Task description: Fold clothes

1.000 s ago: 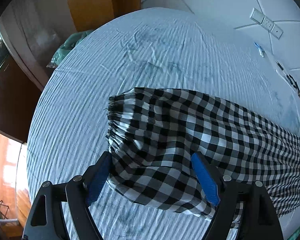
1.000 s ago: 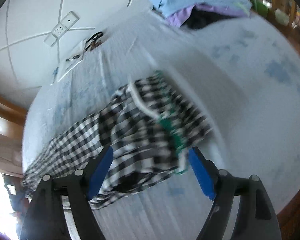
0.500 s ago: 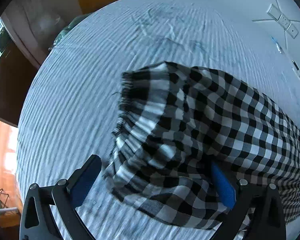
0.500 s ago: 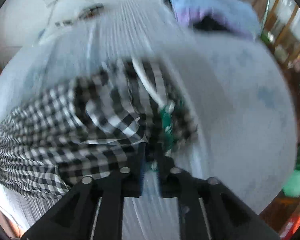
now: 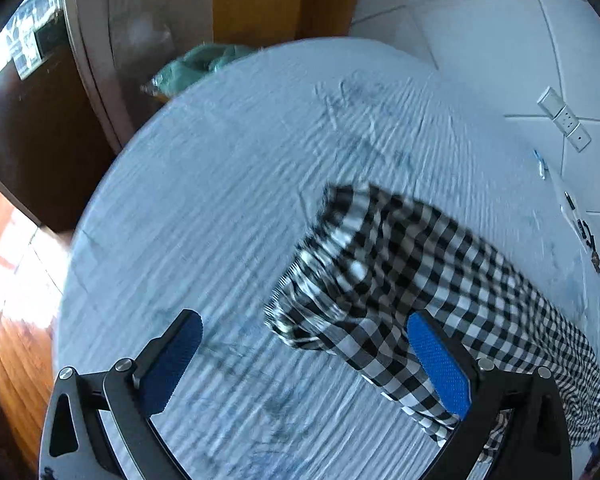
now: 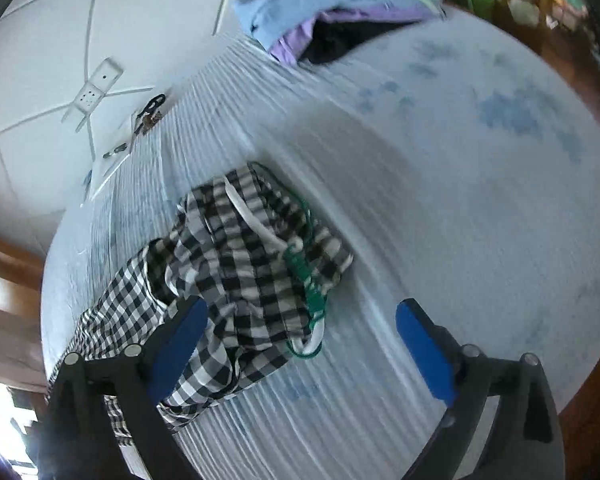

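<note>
The left gripper (image 5: 306, 354) is standing wide open over the bed (image 5: 220, 184), holding nothing. The trousers (image 5: 412, 280) are lying ahead of it and off to its right, the gathered cuff bunched just beyond the fingertips, with one fold draping across the front of the right pad (image 5: 440, 364); the left pad (image 5: 172, 360) is hanging over bare sheet.

The right gripper (image 6: 300, 344) is opening, its jaws already spread wide and gripping nothing. The waistband end of the trousers (image 6: 240, 272) is sitting crumpled ahead of it and toward its left pad (image 6: 180, 344), the white drawstring (image 6: 248, 212) and green trim (image 6: 308, 280) twisted on top. The right pad (image 6: 424, 352) is over bare sheet. A pile of clothes (image 6: 332, 4) is lying far ahead.

Risks from here:
- Both ends are lying rumpled, so a fold made now is probably locking the creases in.
- The fold draped on the left gripper's right pad may be snagging; pulling away could drag the leg askew.
- A grab at the waistband heap is likely catching only the top layer or the drawstring, leaving the layers below behind.
- Both views are smeared by motion, so whether the cloth is actually touching the right gripper's left pad is hard to say.
</note>
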